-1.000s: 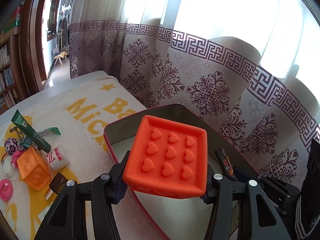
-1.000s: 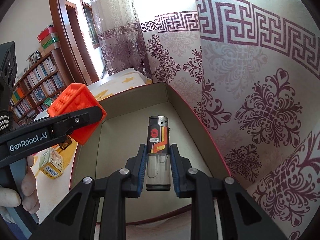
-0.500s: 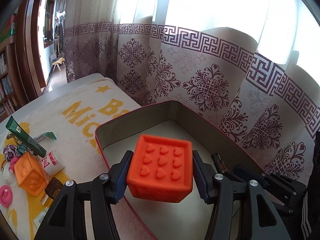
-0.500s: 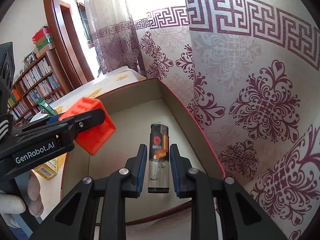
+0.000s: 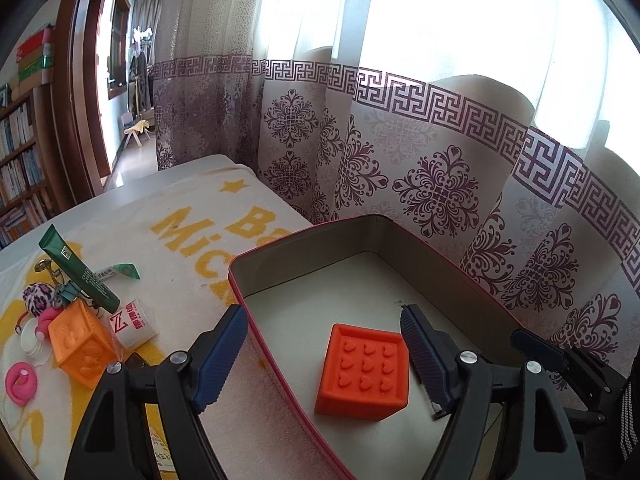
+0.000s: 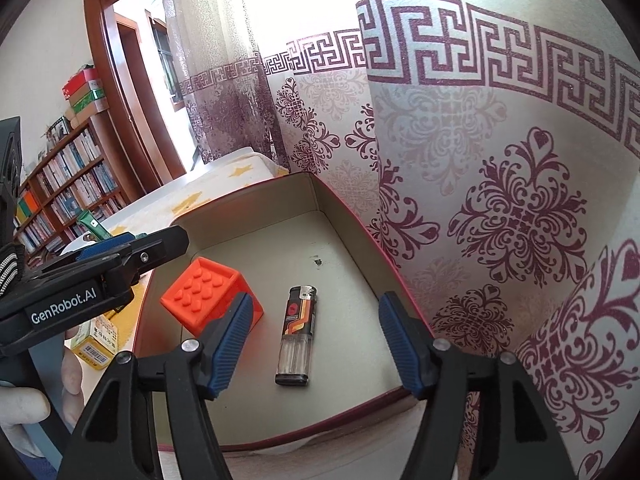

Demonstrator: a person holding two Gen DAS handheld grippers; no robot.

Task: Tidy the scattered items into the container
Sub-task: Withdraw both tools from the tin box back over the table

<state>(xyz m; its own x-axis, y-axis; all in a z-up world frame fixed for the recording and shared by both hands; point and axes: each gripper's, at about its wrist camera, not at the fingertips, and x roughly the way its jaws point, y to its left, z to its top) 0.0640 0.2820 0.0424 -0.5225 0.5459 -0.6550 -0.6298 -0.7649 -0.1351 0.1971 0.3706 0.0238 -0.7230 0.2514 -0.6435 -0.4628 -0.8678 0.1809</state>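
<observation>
A red-rimmed metal tin [image 5: 304,227] lies on a towel beside the curtain. On its floor stands a red-orange rubber cube [image 5: 364,368] with hearts on top. My left gripper [image 5: 322,312] hangs over it, jaws opening, pads clear of the cube. In the right wrist view the same cube [image 6: 208,292] and a black-and-orange lighter [image 6: 298,336] lie in the tin [image 6: 360,216]. My right gripper [image 6: 316,300] hovers above the lighter with its jaws opening and nothing gripped. The left gripper's finger [image 6: 132,256] reaches in from the left.
Left of the tin, the yellow-and-white towel [image 5: 180,248] holds a light orange cube [image 5: 80,352], a green tube [image 5: 78,276], a small white packet [image 5: 132,322], pink pieces [image 5: 20,380] and a spotted ball [image 5: 38,298]. A patterned curtain [image 5: 436,196] hangs behind the tin. A small box [image 6: 96,344] lies near a hand [image 6: 24,400].
Both grippers have opened. The red-orange cube dropped from the left gripper onto the tin floor. The lighter left the right gripper and lies flat in the tin.
</observation>
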